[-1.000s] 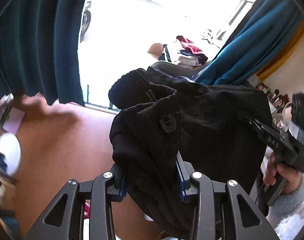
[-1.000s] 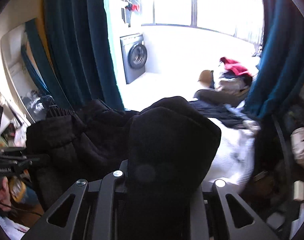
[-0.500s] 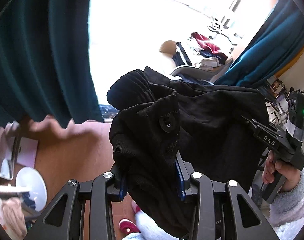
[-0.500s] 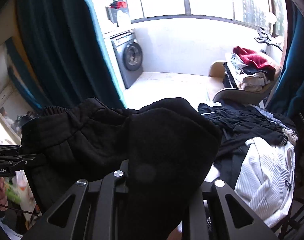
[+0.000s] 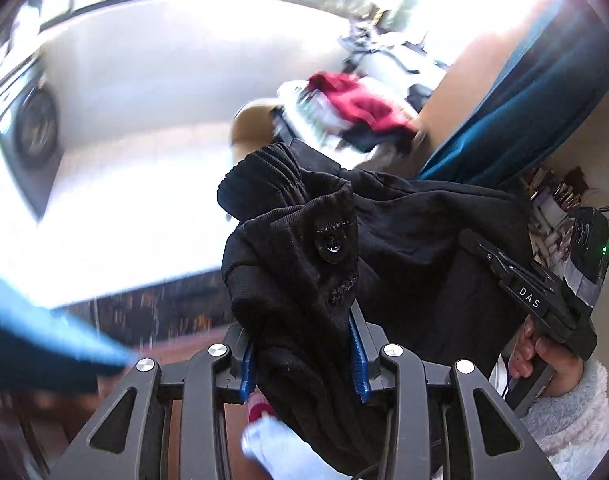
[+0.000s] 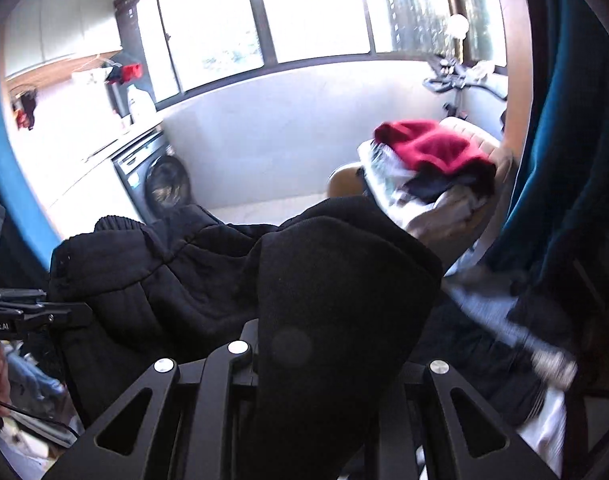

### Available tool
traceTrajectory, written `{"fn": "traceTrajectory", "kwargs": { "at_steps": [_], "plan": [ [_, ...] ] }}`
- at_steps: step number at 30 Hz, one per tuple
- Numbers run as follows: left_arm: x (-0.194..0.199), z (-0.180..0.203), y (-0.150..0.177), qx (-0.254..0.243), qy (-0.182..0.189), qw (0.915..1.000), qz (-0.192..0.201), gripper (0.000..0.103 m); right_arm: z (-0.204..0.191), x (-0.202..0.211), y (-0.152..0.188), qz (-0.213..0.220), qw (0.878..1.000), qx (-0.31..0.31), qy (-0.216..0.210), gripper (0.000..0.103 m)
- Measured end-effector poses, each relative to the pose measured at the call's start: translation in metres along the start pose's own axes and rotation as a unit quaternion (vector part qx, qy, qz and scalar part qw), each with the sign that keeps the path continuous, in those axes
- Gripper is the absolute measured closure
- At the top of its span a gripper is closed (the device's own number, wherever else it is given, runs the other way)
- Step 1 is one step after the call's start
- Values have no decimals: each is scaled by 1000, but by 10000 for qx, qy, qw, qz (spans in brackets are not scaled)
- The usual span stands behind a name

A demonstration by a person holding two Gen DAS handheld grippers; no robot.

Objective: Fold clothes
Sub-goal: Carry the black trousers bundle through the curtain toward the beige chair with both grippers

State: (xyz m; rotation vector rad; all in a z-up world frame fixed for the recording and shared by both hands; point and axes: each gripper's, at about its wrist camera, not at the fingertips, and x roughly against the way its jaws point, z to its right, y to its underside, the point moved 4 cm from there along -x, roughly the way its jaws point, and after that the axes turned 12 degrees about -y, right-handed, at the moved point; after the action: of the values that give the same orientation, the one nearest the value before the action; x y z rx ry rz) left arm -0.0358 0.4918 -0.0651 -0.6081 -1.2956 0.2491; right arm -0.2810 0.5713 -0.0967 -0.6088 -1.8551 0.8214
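Window swung nearer; black garment [image 5: 304, 280] clamped between fingers [image 5: 358, 352].

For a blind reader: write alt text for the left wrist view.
The left gripper clamps a bunched black garment that stretches right to the right gripper, held in a hand. Behind, blurred, a red garment tops a pile by bright windows.

both wrist cams close, sharing black garment [image 5: 304, 264]

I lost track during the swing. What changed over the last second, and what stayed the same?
Both views swung from the curtain toward the washing machine and window. Unchanged: the left gripper and right gripper still clamp the black garment stretched between them.
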Motion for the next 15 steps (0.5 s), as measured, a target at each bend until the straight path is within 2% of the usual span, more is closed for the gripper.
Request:
{"fn": "traceTrajectory", "kwargs": {
  "at_steps": [4, 9, 12, 15],
  "plan": [
    [-36, 20, -78, -285, 354, 9988, 158, 67, 39, -9, -60, 295, 9988, -102, 365, 84],
    [-101, 39, -158, -638, 851, 9943, 63, 67, 86, -28, -118, 485, 9934, -82, 1037, 84],
    [-143, 53, -206, -935, 1182, 9886, 23, 67, 111, -48, -143, 546, 9888, -169, 1380, 84],
    [-186, 69, -264, -1357, 1580, 9781, 59, 67, 140, -69, -171, 679, 9808, -356, 1791, 85]
  ]
}}
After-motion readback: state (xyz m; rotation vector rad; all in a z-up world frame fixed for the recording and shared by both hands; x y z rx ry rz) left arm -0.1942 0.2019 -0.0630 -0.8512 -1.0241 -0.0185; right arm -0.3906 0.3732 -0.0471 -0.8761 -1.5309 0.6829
